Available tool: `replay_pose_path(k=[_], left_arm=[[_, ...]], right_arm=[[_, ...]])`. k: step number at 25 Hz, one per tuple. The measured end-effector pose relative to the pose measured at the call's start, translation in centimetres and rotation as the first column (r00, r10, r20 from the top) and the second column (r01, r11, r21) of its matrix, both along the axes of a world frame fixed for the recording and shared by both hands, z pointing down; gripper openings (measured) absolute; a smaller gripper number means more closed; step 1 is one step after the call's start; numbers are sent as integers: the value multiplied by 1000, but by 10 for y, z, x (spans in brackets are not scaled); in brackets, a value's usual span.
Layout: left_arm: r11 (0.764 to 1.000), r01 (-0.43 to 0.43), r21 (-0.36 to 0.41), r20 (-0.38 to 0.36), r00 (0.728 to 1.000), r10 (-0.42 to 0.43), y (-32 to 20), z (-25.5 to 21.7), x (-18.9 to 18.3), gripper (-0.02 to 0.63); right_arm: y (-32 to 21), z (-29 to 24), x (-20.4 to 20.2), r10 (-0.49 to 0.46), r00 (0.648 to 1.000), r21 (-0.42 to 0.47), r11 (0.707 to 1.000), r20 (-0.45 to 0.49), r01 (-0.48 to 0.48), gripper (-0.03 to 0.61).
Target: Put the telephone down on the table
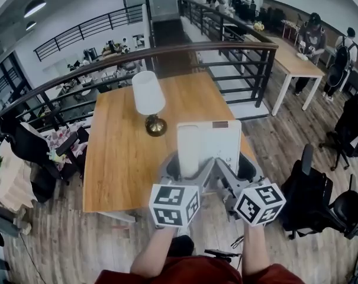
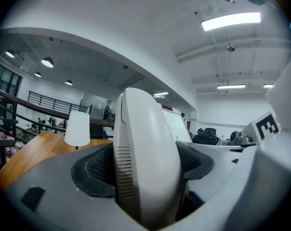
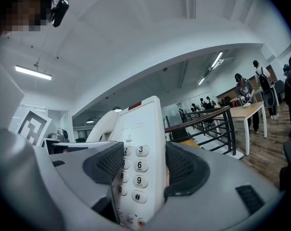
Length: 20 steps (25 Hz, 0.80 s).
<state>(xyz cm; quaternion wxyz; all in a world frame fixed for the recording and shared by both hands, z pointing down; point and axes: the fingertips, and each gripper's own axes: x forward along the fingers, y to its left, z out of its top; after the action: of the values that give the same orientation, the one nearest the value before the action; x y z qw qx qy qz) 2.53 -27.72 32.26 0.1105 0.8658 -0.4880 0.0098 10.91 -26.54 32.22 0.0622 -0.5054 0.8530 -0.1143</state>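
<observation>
A white desk telephone is held above the near right part of the wooden table. My left gripper is shut on its handset, which fills the left gripper view and stands on edge between the dark pads. My right gripper is shut on the telephone's base, keypad side facing the camera in the right gripper view. Both grippers sit side by side near the table's front edge, their marker cubes toward me.
A table lamp with a white shade and brass foot stands mid-table, just beyond the telephone. A dark railing runs behind the table. Black office chairs stand at the right, and people stand at a far white table.
</observation>
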Motion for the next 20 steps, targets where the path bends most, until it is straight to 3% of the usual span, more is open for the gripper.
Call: replay_pose_path(k=[12,20], left_arm=[[999,-6,-45,-46,999,4,-104,13,-63,399],[995,-21,-102,-53,998,16,-146,39,-74,399]], right_arm=[[-104,9,-63,1,999,-44,999,-45,-3,273],[-145,33,-75,13,999,-101,995,-53,-19,273]])
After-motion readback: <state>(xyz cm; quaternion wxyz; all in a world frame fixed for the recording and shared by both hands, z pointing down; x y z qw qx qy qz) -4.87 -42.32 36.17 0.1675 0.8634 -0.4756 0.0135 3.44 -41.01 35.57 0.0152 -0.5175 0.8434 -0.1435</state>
